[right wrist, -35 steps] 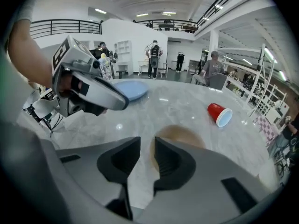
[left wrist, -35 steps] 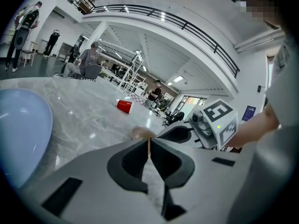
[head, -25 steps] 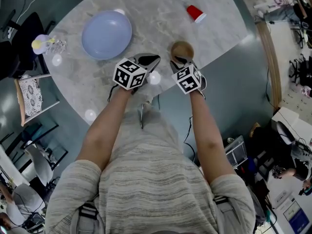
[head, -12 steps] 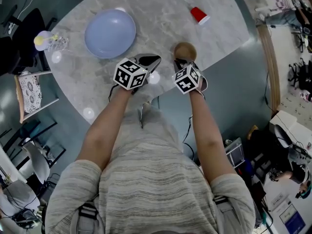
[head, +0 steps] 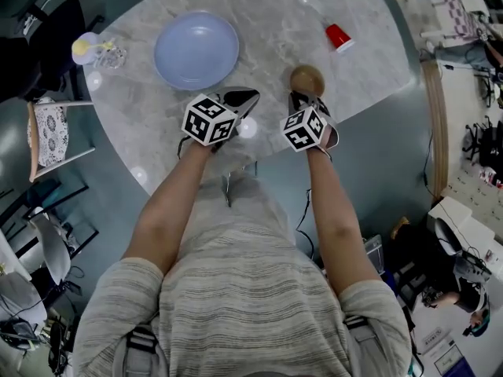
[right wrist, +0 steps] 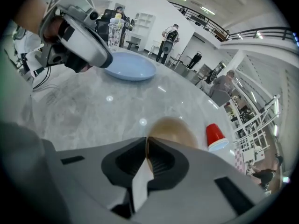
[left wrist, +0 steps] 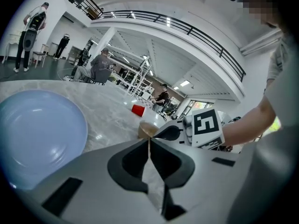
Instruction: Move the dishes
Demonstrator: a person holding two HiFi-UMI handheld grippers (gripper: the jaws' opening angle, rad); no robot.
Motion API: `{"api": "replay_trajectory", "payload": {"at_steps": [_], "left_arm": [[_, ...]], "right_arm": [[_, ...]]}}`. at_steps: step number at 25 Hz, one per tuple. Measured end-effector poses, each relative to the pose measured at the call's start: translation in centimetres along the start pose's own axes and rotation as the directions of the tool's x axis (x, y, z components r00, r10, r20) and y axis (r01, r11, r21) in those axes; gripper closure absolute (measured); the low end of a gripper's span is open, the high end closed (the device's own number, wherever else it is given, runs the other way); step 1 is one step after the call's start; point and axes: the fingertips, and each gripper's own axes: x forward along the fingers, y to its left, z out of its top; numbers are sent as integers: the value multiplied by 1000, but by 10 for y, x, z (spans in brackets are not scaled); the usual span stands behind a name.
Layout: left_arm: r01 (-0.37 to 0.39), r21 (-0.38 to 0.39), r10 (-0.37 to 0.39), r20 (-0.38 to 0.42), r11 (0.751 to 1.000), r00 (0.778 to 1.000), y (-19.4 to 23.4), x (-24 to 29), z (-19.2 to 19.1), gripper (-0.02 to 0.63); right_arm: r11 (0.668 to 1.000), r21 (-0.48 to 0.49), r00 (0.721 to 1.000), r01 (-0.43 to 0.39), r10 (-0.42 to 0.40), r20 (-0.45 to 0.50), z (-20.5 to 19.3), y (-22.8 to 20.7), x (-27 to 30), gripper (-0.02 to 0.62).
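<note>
A round grey marble table [head: 275,14] carries the dishes. A brown bowl [head: 306,78] sits near the table's near edge, right of its middle. The right gripper [head: 302,95] points steeply down at the bowl from the person's side. Its jaws have just been closing and now stand almost together, pinching the bowl's near rim, which shows as a thin brown line between the dark pads in the right gripper view. A pale blue plate [head: 196,49] lies flat and well apart from the bowl, in the table's left half, nearer the far edge than the near one. A red cup [head: 339,37] lies on its side toward the table's right edge, beyond the bowl, its white inside showing. A clear glass with something yellow on top [head: 94,51] stands at the table's left edge. The left gripper [head: 240,97] hangs over the near edge just beside the right one, pointing toward the plate. Its jaws are pressed together tip to tip and hold nothing. The cube on each gripper bears black-and-white square marker patterns, the only print that can be made out. A chair with a patterned cushion [head: 49,136] stands off the table's left edge.
</note>
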Motion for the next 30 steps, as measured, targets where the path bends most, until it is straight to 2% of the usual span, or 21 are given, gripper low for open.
{"api": "replay_trajectory", "payload": {"at_steps": [4, 11, 17, 25, 30], "left_arm": [[-39, -15, 40, 29, 999, 999, 10, -16, 4, 580], [-107, -56, 111, 80, 993, 991, 37, -53, 9, 580], [-156, -90, 165, 111, 984, 980, 59, -85, 8, 580], [-194, -125, 208, 109, 973, 972, 84, -121, -6, 580], [-209, -140, 225, 105, 968, 969, 97, -137, -12, 580]], "right_arm": [[998, -70, 999, 0, 4, 51, 35, 2, 0, 566], [984, -180, 987, -13, 41, 155, 121, 14, 5, 566], [958, -283, 970, -54, 117, 211, 186, 40, 14, 566], [898, -427, 957, -108, 211, 201, 241, 92, 37, 566], [878, -461, 956, -128, 233, 178, 256, 108, 54, 566]]}}
